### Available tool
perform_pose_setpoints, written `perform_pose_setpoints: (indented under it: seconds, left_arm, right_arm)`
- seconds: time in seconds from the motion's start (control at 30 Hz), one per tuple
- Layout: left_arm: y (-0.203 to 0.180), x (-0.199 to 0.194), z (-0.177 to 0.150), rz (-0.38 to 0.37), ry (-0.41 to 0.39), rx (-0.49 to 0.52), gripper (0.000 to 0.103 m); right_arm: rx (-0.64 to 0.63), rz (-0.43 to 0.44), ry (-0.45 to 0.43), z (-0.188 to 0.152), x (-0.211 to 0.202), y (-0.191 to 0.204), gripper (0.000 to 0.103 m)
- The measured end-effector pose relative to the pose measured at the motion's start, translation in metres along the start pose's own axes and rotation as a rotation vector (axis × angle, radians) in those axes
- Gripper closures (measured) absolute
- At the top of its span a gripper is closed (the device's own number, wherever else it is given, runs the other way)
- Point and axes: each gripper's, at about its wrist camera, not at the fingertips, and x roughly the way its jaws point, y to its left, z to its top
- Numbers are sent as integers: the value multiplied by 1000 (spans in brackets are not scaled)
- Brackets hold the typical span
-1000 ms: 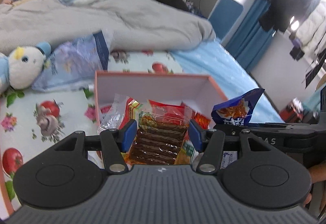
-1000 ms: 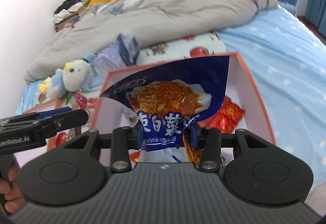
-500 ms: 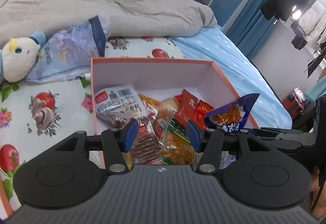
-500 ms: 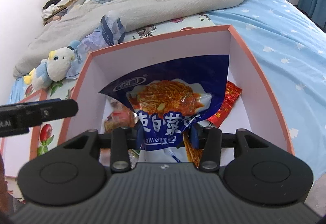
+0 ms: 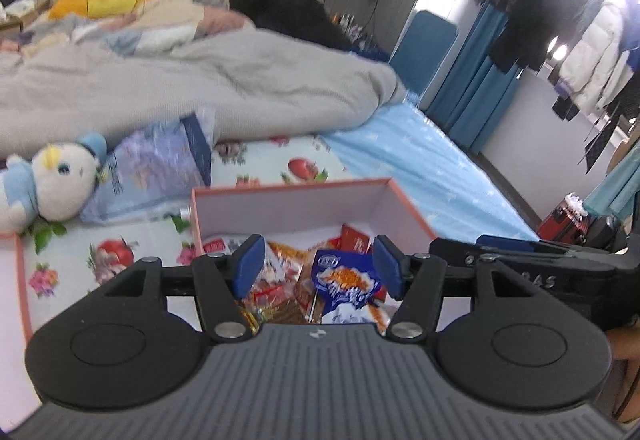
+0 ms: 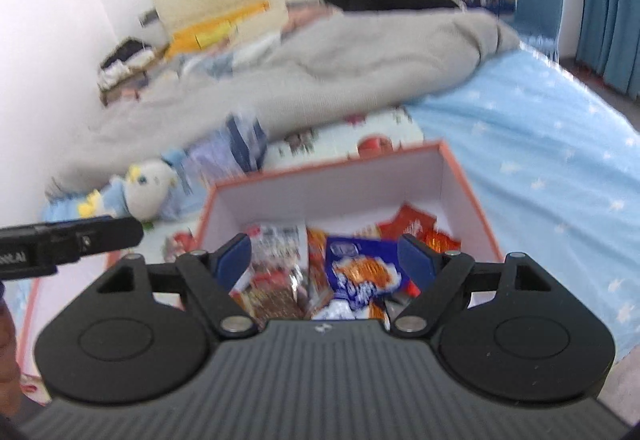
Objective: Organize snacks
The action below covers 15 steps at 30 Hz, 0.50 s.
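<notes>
My right gripper hangs above the box, jaws spreading wide with nothing pressed between the pads. The blue packet lies face up on the pile inside the box, below and between my fingers but clear of both; I judge it delivered.

My left gripper is also over the box, jaws opening, holding nothing. From that view the blue packet sits on top of the other snacks, toward the near right corner.

The box stands open-topped on the printed sheet, which explains the downward tilt of both tools: contents are reached from above. Red packets rest against the far right wall, a clear-wrapped one on the left. A second tray edge shows at far left, contents hidden. A plush toy and plastic bag lie beyond, untouched.

No loose snacks are visible outside the box; remaining work cannot be judged.
</notes>
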Motion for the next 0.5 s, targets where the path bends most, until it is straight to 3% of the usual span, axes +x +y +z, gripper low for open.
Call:
perform_pose_setpoints:
  seconds: [0.2, 0.5]
  left_arm:
    - [-13, -51, 4, -10, -69, 30, 32]
    - [-31, -117, -13, -15, -133, 78, 28]
  right_arm:
    - [-6, 18, -111, 9, -54, 19, 21]
    - [-8, 19, -212, -11, -109, 39, 21]
